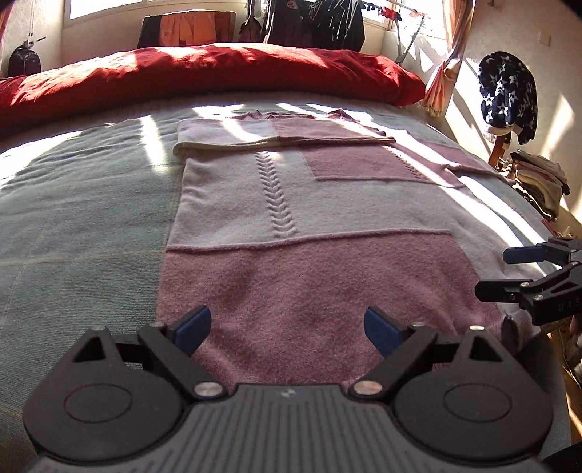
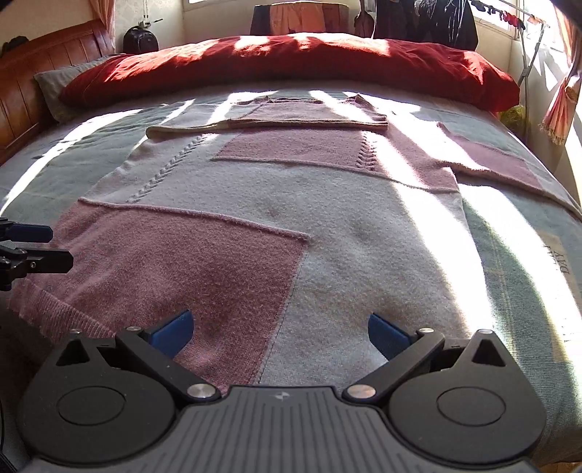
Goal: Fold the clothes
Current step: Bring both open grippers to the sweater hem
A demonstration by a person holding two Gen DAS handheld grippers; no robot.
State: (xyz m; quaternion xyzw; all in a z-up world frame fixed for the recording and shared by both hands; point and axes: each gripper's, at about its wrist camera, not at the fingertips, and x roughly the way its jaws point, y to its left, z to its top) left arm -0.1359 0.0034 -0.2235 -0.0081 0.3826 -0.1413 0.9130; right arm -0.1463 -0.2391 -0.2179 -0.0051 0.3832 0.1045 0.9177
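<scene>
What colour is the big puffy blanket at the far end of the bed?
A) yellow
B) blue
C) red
C: the bunched blanket lying across the far end of the bed, beyond the pink and white sweater, is deep red.

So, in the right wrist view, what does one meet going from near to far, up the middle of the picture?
Open right gripper → pink and white patchwork knit sweater → its folded-over sleeve → long red pillow → orange cloth at the window.

Both wrist views low over sweater [image 1: 291, 225]
</scene>
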